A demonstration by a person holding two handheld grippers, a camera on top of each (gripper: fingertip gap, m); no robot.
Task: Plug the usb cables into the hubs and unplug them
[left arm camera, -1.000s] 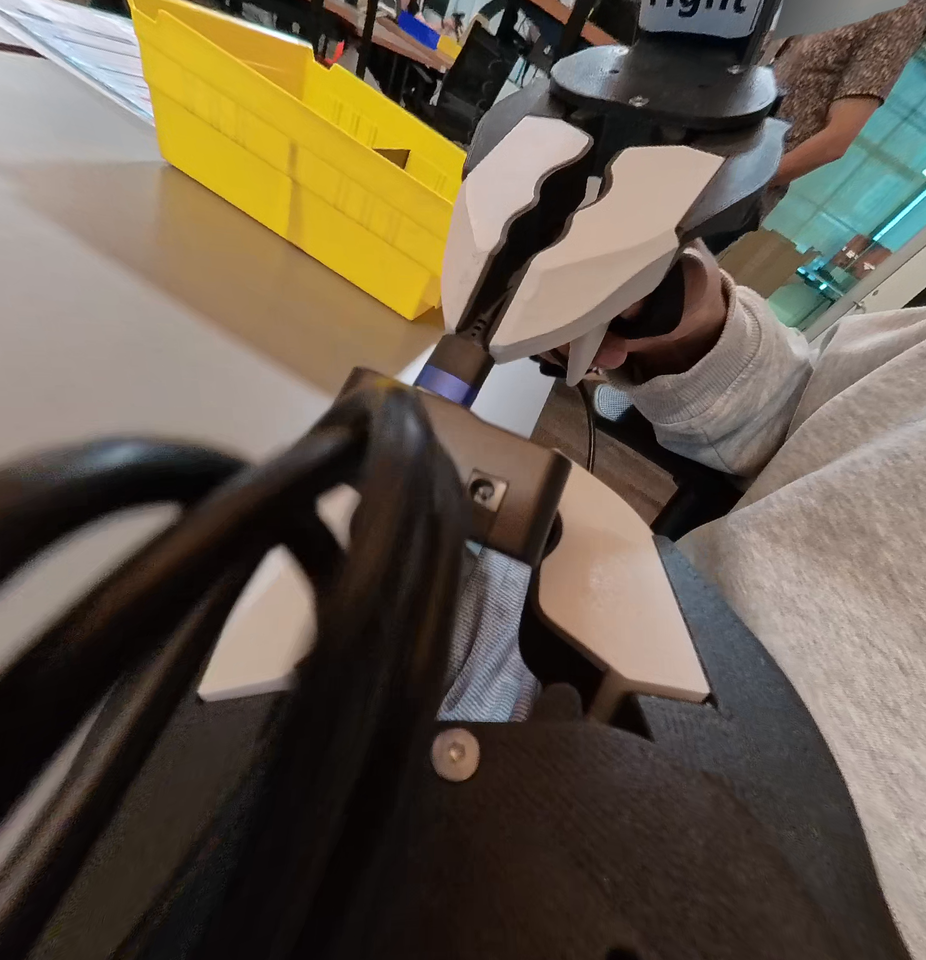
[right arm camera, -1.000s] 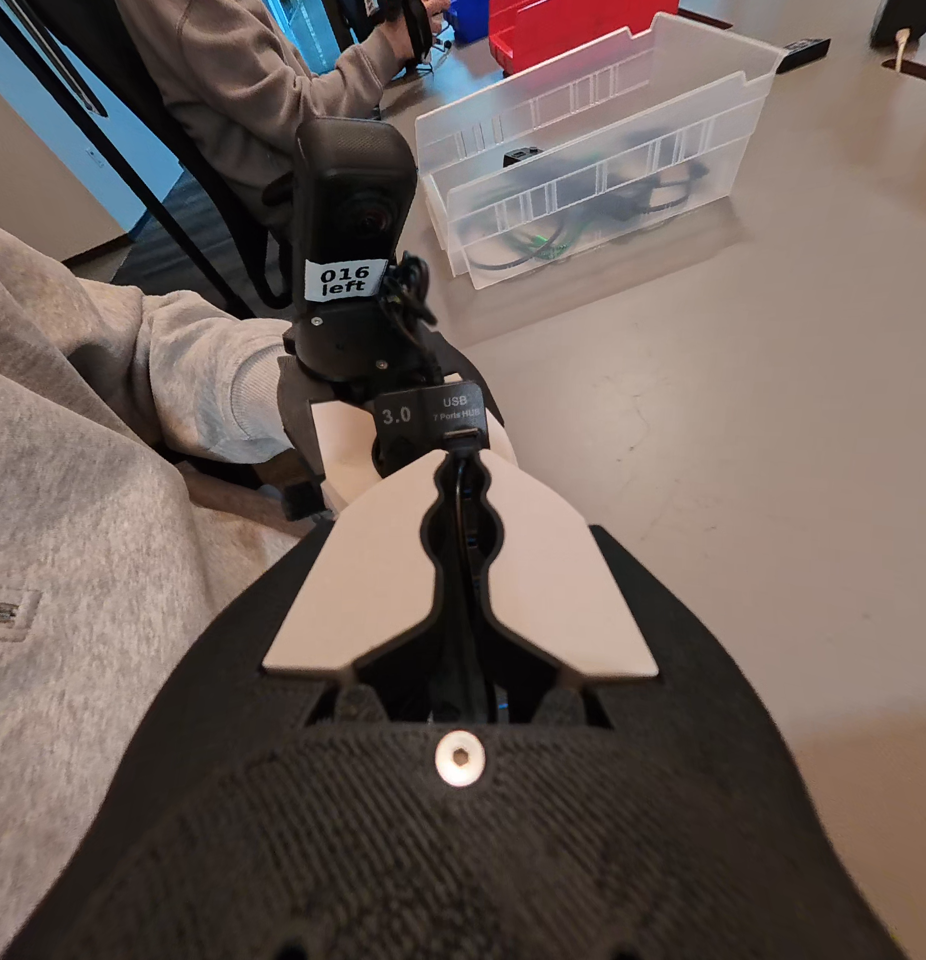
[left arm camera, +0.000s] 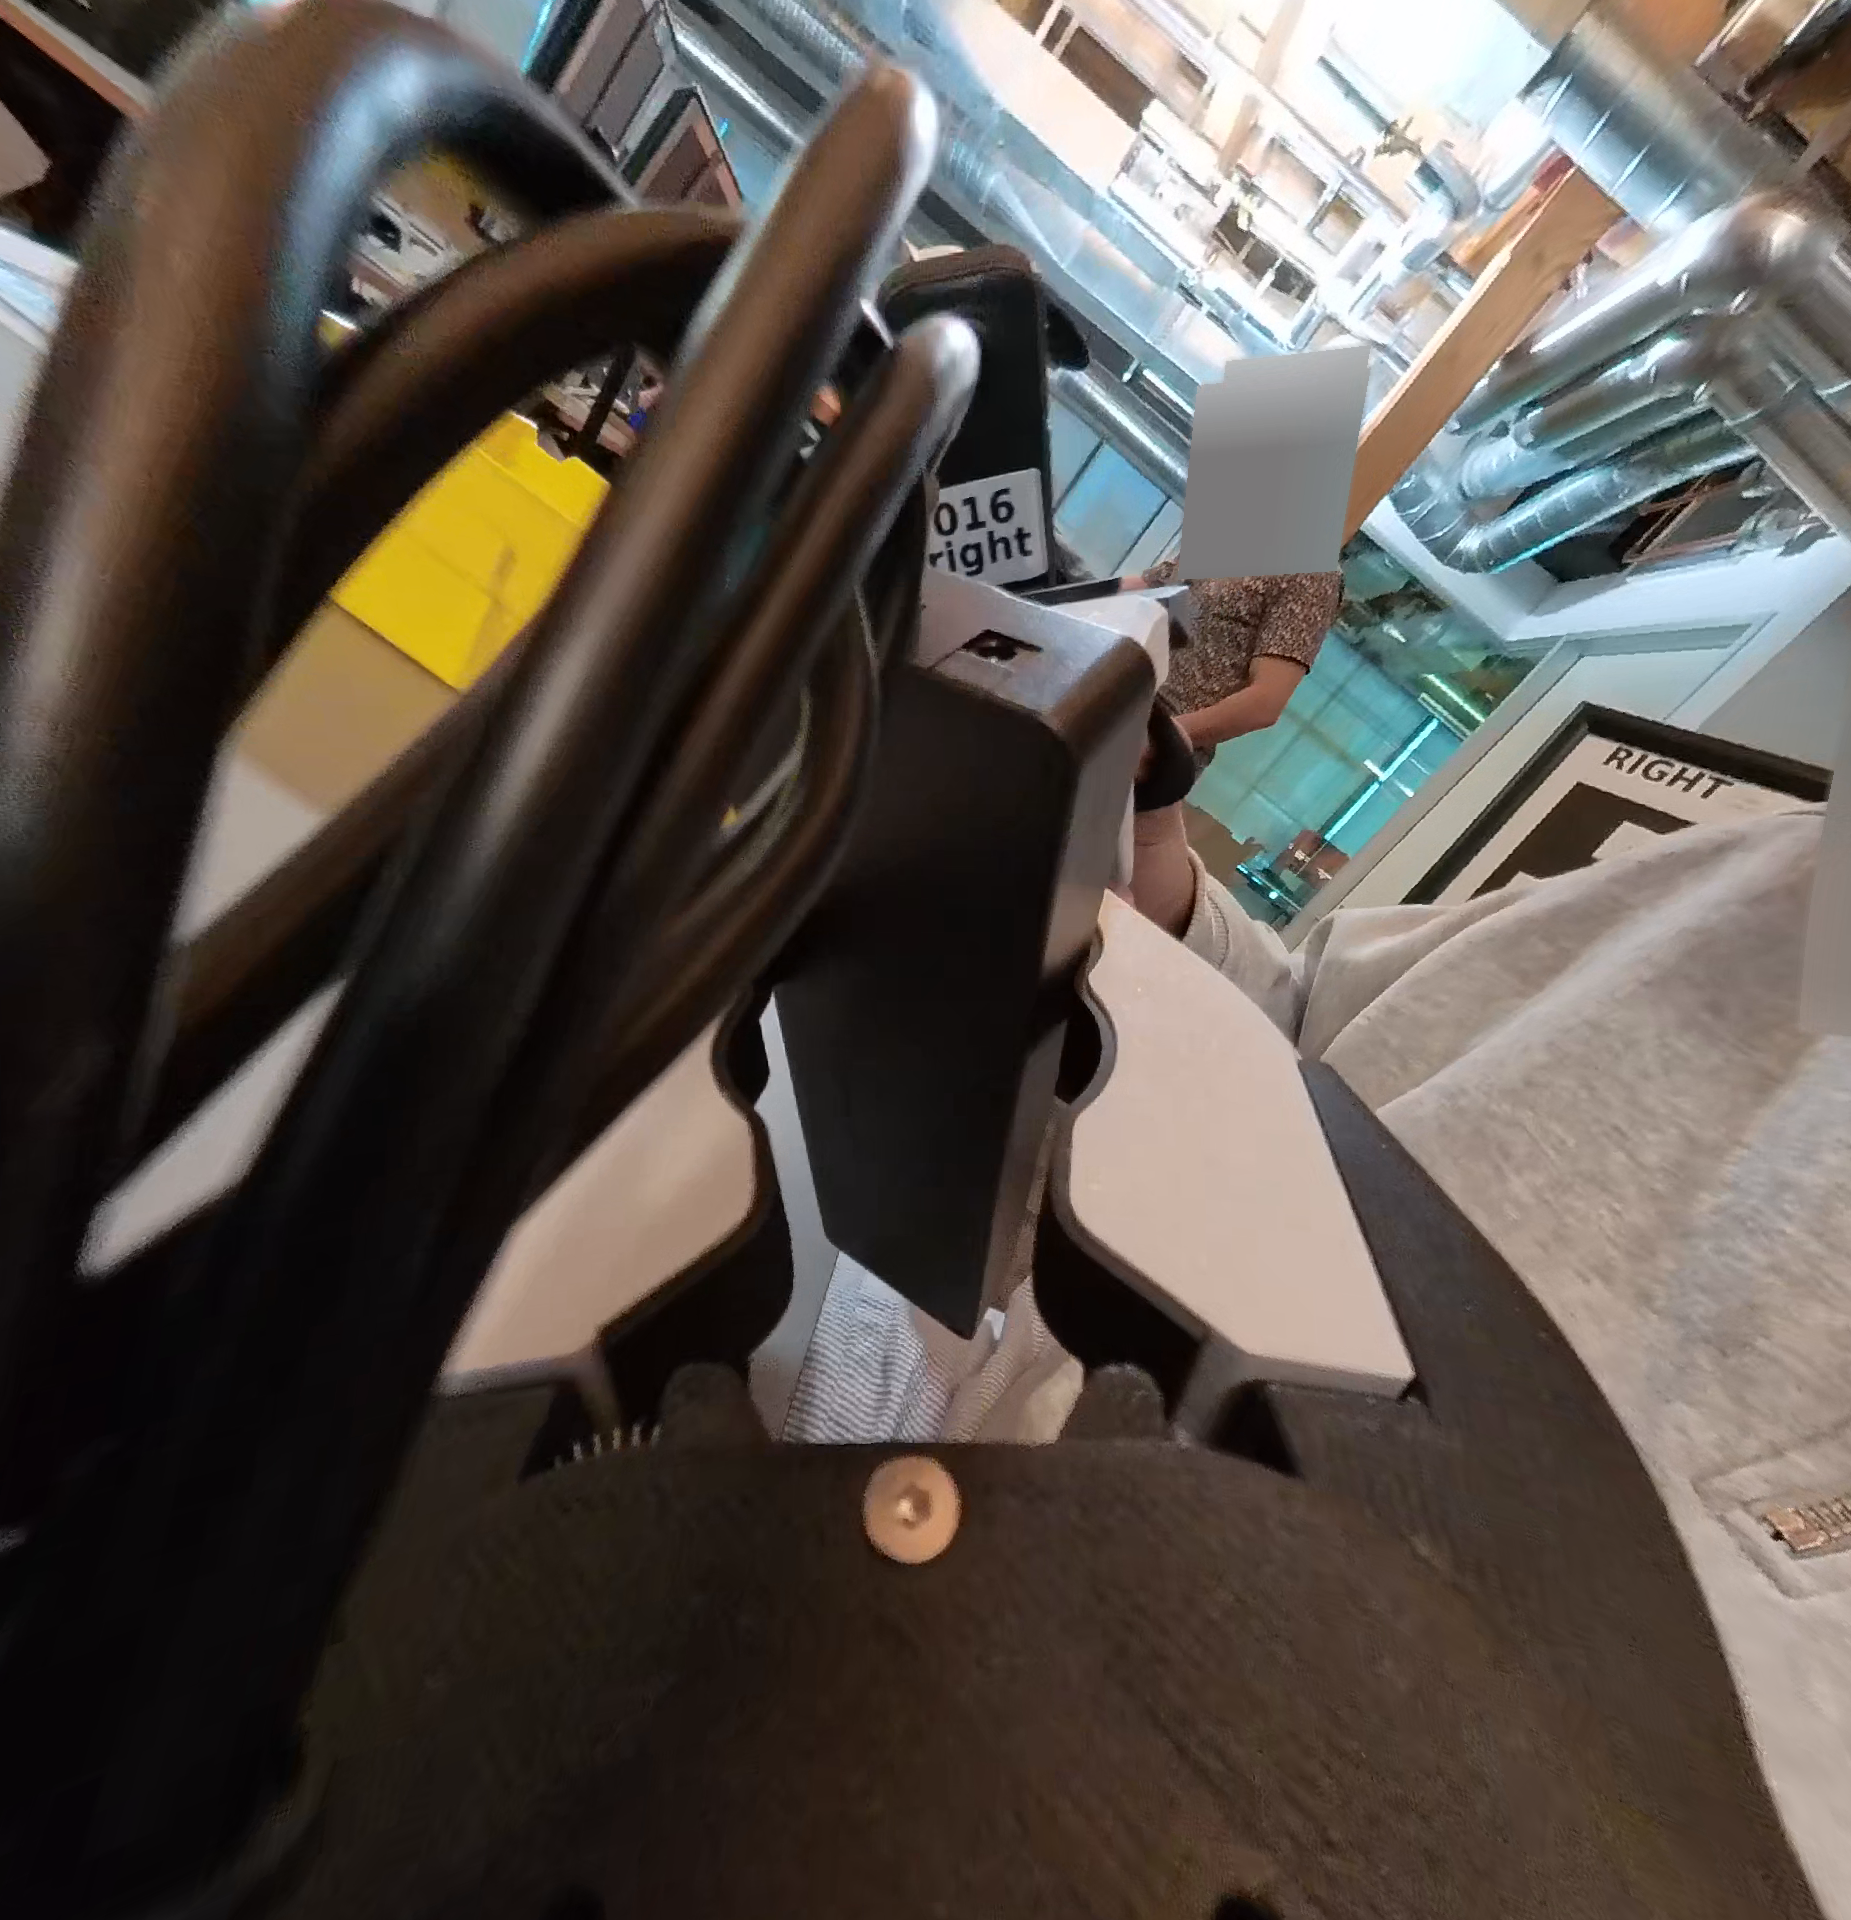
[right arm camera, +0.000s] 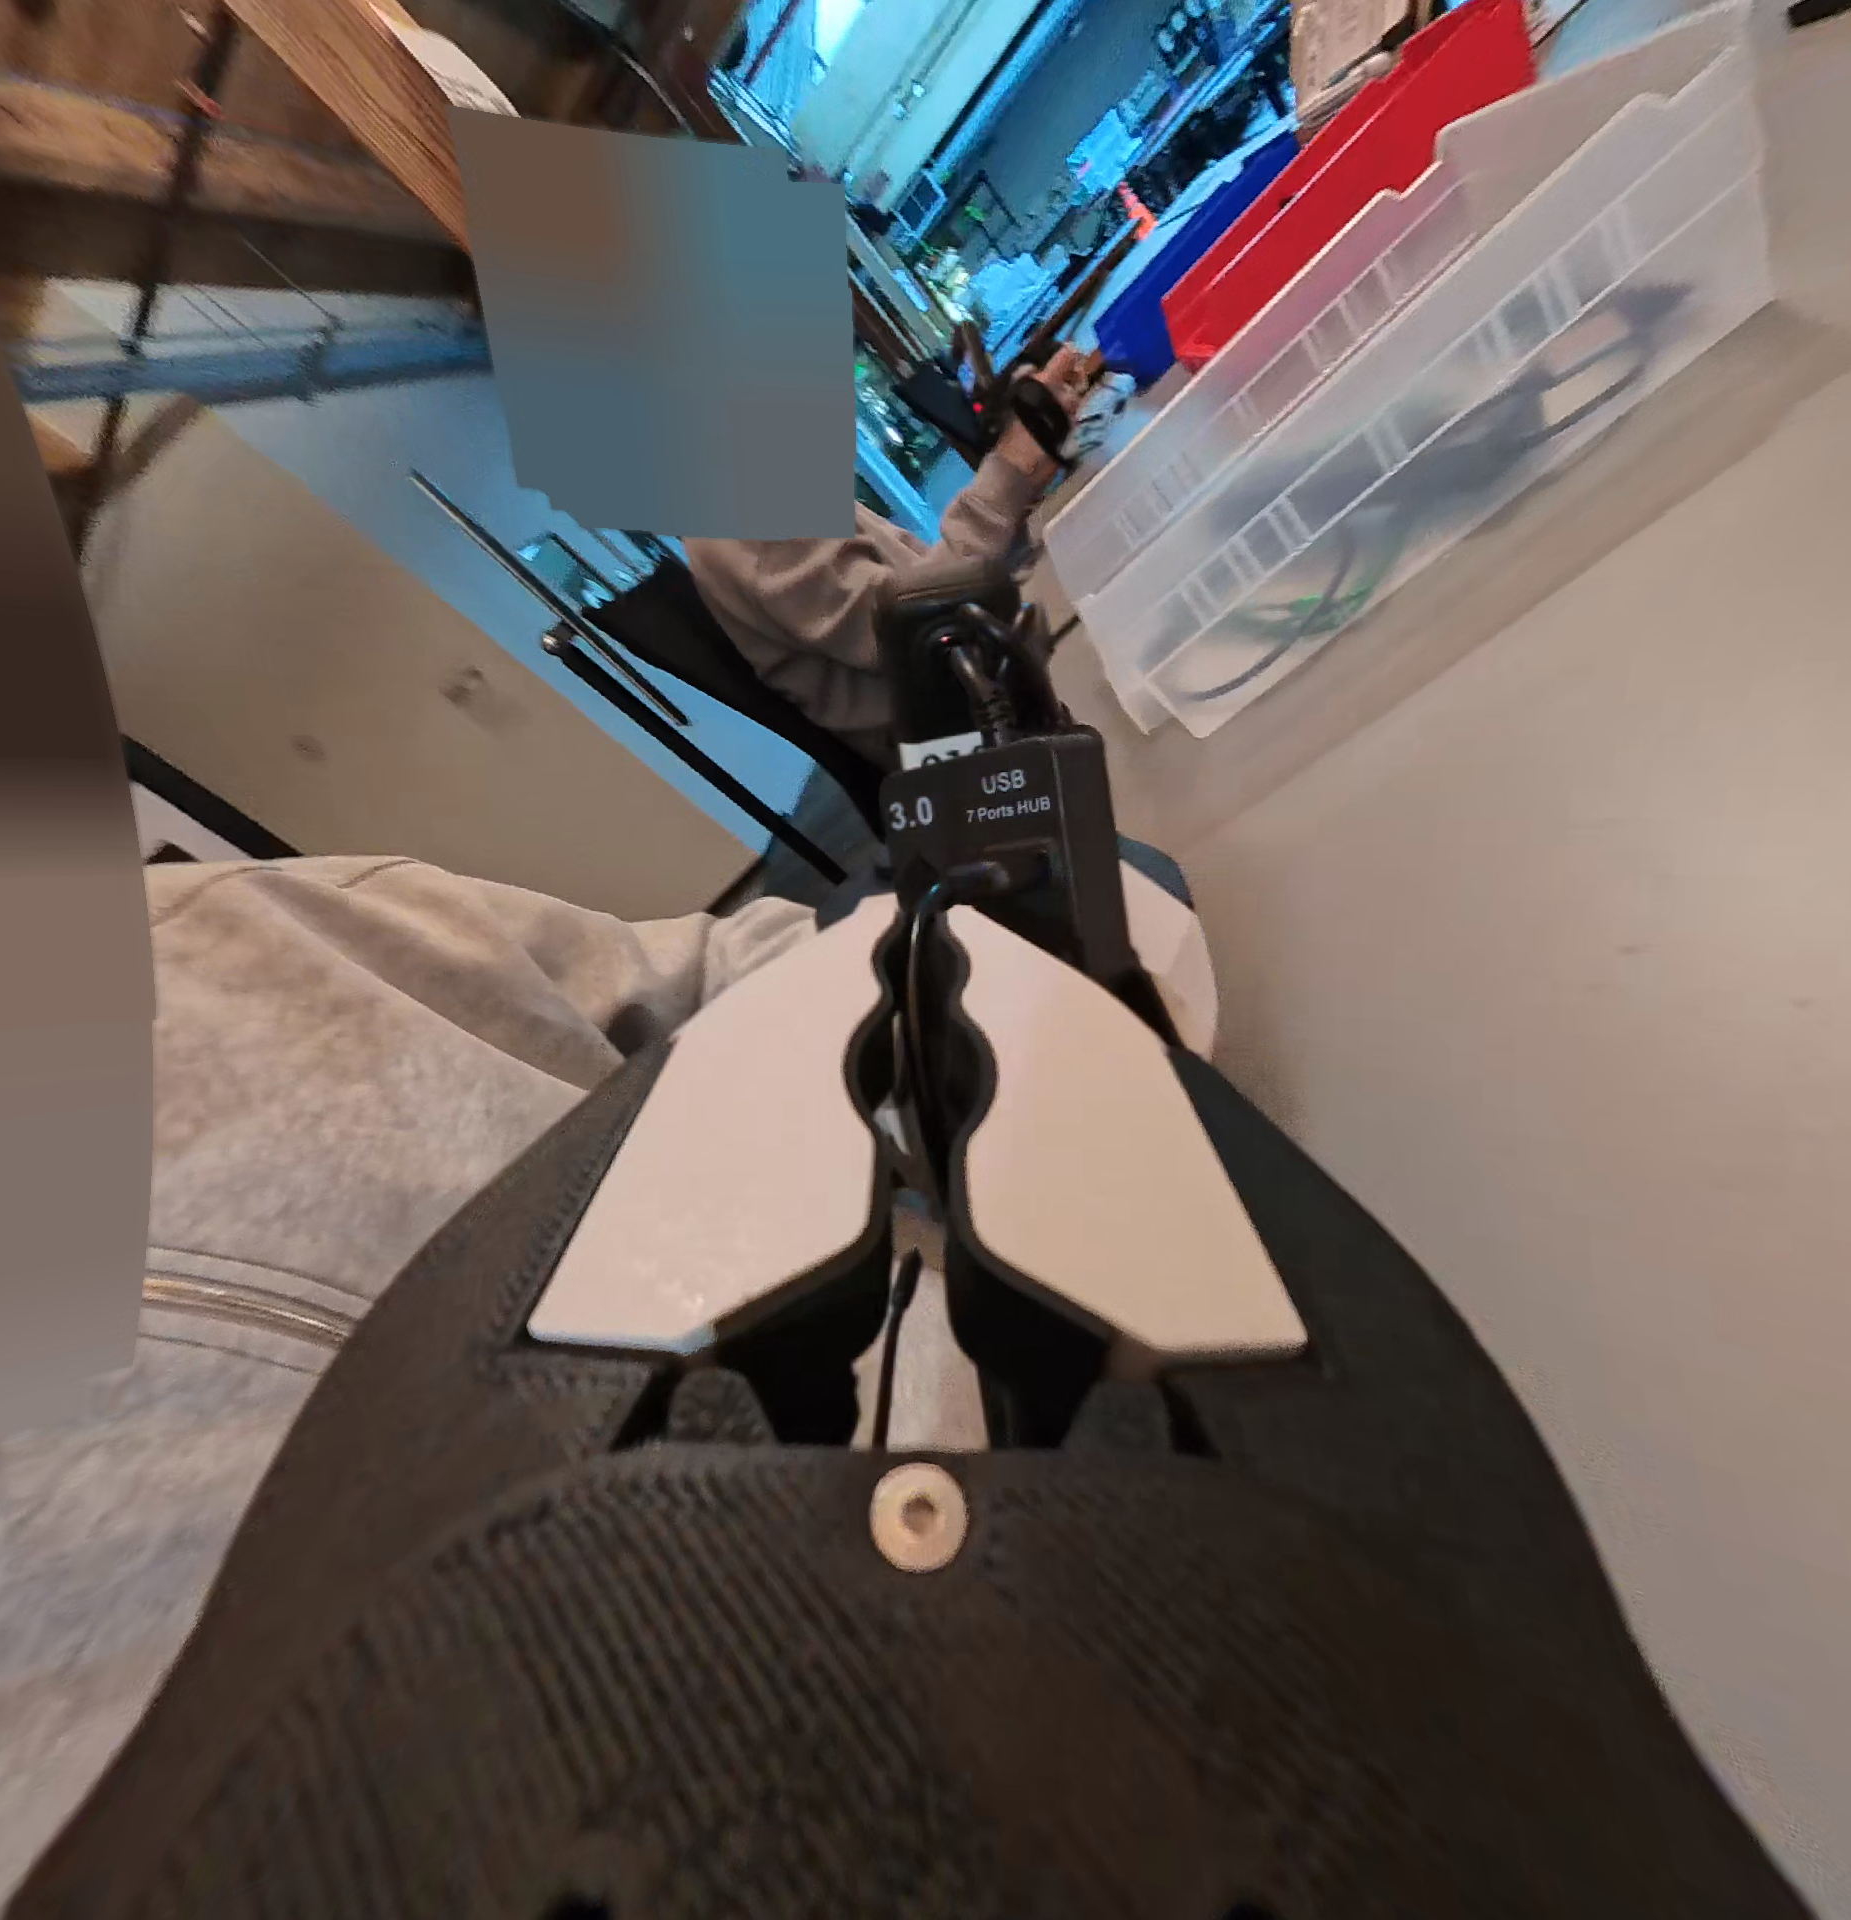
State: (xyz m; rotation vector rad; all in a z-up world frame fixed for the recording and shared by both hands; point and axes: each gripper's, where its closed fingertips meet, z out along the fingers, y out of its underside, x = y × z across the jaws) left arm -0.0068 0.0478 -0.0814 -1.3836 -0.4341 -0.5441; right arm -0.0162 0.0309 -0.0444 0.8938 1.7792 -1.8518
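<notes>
Left wrist view: black cable loops [left arm camera: 401,727] crowd the left of the frame, with a yellow bin [left arm camera: 464,561] on the table behind them. At centre the left gripper [left arm camera: 916,1049] is closed on the black USB hub [left arm camera: 942,966], which stands wedged between its two white fingers [left arm camera: 1201,1122] and is lifted off the table. Beyond the hub the right gripper [left arm camera: 1046,644] faces it; the holder's grey sleeve [left arm camera: 1586,1091] fills the right.

Right wrist view: grey sleeve at left; at centre the right gripper [right arm camera: 926,935] has its fingers drawn nearly together around a thin black USB cable [right arm camera: 905,1049], whose plug [right arm camera: 978,876] sits at a port on the hub [right arm camera: 1004,821] just ahead of the fingertips. A clear bin [right arm camera: 1420,436] holding more cables, then red [right arm camera: 1347,187] and blue bins [right arm camera: 1201,260], lie at right on the table [right arm camera: 1523,1039].

Progress, as judged: the plug appears seated or nearly so, though depth of insertion cannot be told. Remaining: confirm seating, then withdraw the plug; other ports and cables seem still to be handled.
</notes>
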